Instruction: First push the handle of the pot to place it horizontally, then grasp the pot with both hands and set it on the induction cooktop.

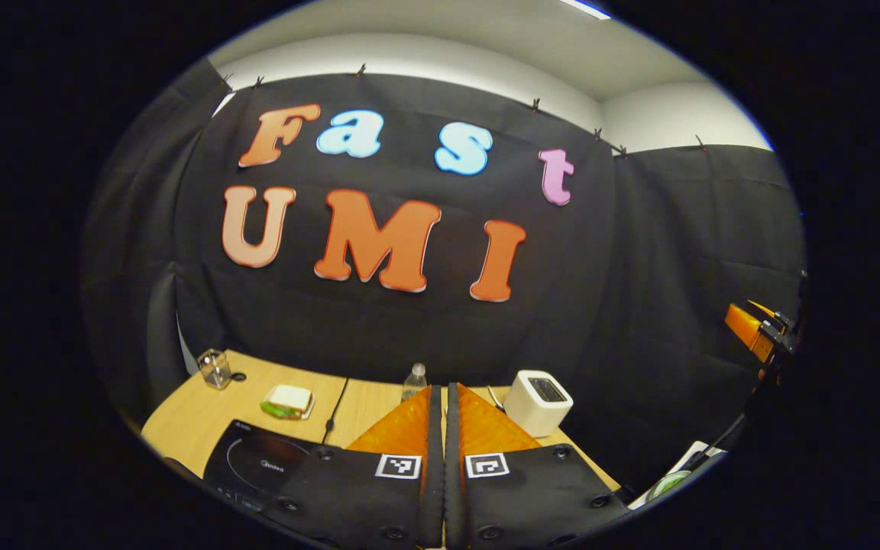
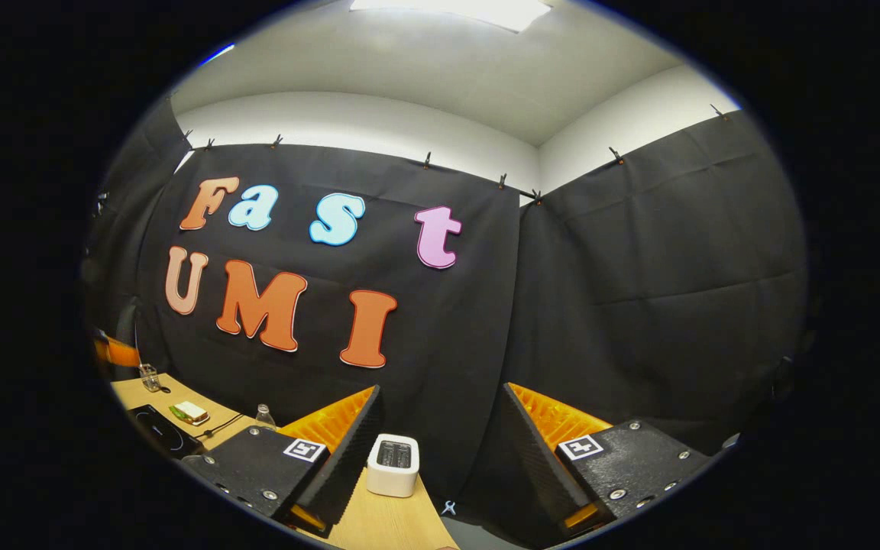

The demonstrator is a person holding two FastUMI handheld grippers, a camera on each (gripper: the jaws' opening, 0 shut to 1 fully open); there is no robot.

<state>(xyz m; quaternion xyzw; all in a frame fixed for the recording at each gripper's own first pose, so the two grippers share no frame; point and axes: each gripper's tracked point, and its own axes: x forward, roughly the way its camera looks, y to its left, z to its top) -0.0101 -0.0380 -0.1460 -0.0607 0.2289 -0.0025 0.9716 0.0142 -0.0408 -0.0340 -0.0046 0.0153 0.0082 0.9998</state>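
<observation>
- Two grippers, both raised and aimed at the booth wall rather than down at the table (image 1: pixel 195 416).
- Left gripper (image 1: pixel 444 397): fingers pressed together, nothing between them. Induction cooktop (image 1: pixel 260 462) lies just below and to the left of its fingertips, so this is judged the nearer hand to the cooktop.
- Right gripper (image 2: pixel 440 412): fingers spread wide apart, empty. White toaster (image 2: pixel 394 462) sits on the table between them, farther off.
- Pot: cannot be placed from these views; its handle axis and bearing from either gripper cannot be told. Judged that both grippers must tip downward to find it before any push.
- Items ranged from the cooktop: sandwich on a plate (image 1: pixel 287 401) just behind it; glass jar (image 1: pixel 215 368) farther back toward the table's far left corner; power cord (image 1: pixel 335 409) running from the cooktop's right rear; water bottle (image 1: pixel 414 380) beyond that; toaster well to the right.
- Obstruction: the toaster and bottle stand near the cooktop's right side, likely in the path of a carried pot.
</observation>
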